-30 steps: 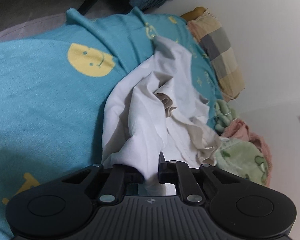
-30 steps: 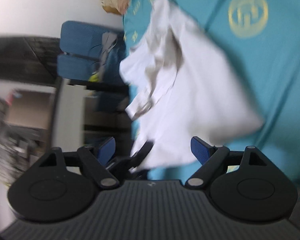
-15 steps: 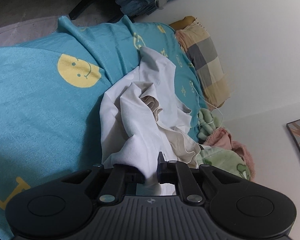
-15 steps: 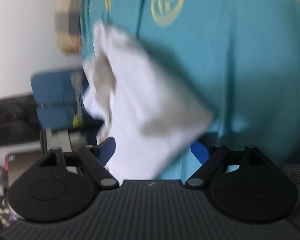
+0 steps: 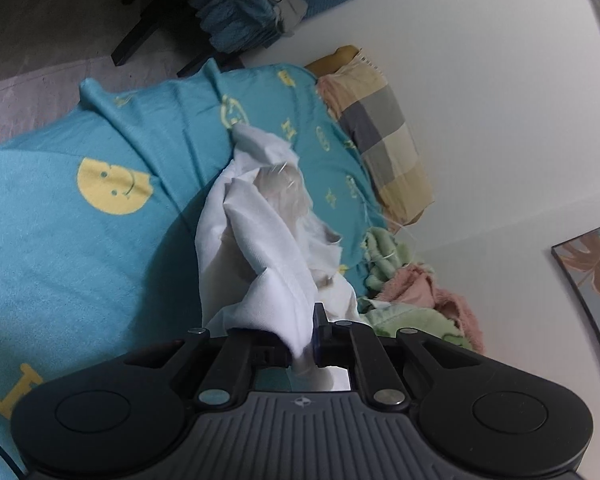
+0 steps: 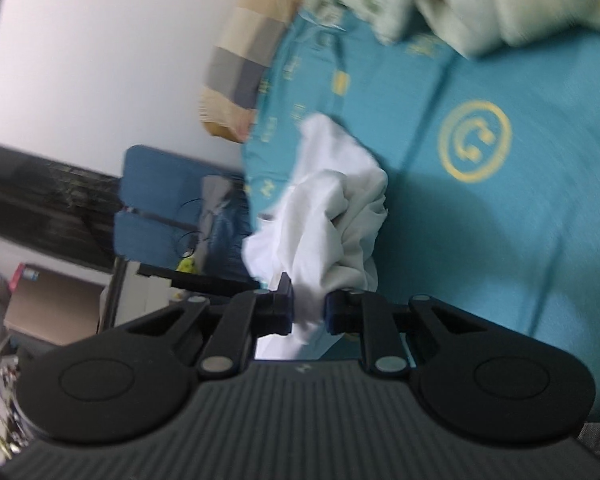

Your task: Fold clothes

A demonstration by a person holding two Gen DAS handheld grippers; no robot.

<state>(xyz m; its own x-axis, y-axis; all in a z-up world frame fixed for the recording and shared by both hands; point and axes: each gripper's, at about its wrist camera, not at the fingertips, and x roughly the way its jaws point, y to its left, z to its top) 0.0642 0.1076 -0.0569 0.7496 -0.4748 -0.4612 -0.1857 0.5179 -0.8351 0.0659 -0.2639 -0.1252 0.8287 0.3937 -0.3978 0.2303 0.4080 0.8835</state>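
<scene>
Plainly, the white garment [image 5: 260,248] is nowhere near a finished fold: it hangs bunched and twisted between the two tools, lifted off the teal bedsheet [image 5: 80,256] printed with yellow smiley faces and letters. The left gripper [image 5: 302,344] has its jaws drawn together on a pinch of the white cloth, which spills out past the fingertips in a rumpled rope. The right gripper [image 6: 308,312] is likewise clamped on another bunch of the same garment [image 6: 332,208], its blue-padded jaws pressed in from both sides with fabric filling the narrow gap between them.

No flat panel, straight edge or crease shows anywhere on the garment; what sort of garment it is cannot be told from these folds, and no sleeve or collar can be picked out with certainty. Judging from that, the cloth would have to be spread out and smoothed on the sheet, then folded over on itself, before it counts as folded.

At the far side of the bed, against the white wall, lie a checked blanket [image 5: 384,128] in grey, cream and yellow, and just beside it a heap of light green fleece [image 5: 400,312] and pink fleece [image 5: 432,288], also crumpled. Whether those belong to the task cannot be told. No neat stack of folded clothes appears in either view, though the right wrist view is blurred.
</scene>
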